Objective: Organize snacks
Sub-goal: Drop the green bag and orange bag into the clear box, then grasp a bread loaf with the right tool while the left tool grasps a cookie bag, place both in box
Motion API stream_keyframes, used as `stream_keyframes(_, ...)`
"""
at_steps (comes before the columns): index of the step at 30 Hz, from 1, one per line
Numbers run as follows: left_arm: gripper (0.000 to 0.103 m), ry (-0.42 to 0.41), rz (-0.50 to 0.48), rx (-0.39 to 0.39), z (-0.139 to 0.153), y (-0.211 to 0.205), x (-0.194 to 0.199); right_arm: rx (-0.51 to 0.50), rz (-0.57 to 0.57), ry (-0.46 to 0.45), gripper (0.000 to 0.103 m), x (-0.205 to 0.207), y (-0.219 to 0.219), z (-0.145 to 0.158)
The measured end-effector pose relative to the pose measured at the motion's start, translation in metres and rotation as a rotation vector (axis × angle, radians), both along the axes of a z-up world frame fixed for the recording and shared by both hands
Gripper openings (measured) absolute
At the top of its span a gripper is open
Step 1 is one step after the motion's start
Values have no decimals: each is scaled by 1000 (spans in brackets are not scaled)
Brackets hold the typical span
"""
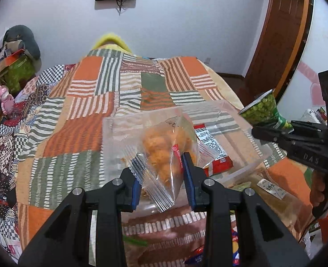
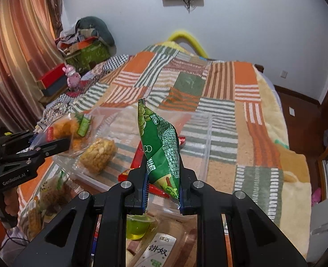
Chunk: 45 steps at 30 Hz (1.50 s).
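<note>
Left tool (image 1: 161, 178) grips a clear bag (image 1: 164, 155) of orange snacks above the clear bin (image 2: 205, 146); right tool (image 2: 162, 189) grips a green packet (image 2: 160, 146) over it. Bare bedspread (image 2: 219, 84) lies beyond the bin.

"GenRobot.AI" on the left tool (image 2: 33, 143), "DAS" on the right tool (image 1: 256, 131), "饼奴" on a clear snack pack (image 2: 158, 250)

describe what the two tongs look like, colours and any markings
Both tongs are matte black plastic with triangular cutouts, silver round pivot bolts and blue ribbed pads inside the fingers. The left tongs carry white "GenRobot.AI" lettering on the side; the right tongs show embossed letters "DAS". No cables or sleeves are clearly visible.
</note>
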<state>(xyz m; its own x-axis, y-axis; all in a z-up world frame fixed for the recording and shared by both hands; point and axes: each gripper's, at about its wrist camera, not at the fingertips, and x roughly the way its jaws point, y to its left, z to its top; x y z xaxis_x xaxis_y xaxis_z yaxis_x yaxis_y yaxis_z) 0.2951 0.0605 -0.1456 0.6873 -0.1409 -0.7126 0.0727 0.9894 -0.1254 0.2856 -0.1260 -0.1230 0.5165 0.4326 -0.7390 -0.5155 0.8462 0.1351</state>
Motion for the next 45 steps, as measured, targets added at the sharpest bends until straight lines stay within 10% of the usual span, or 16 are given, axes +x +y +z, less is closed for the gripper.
stream_keyframes(9, 36, 65, -43, 16, -20, -18, 16, -26, 19, 49, 25, 3, 1, -11)
stream_keyframes(27, 54, -37, 52, 71, 29, 25, -57, -9, 4, -71, 54, -54, -16, 32)
stream_keyframes(45, 60, 197, 137, 4, -58, 67, -102, -47, -57, 92, 56, -72, -31, -25)
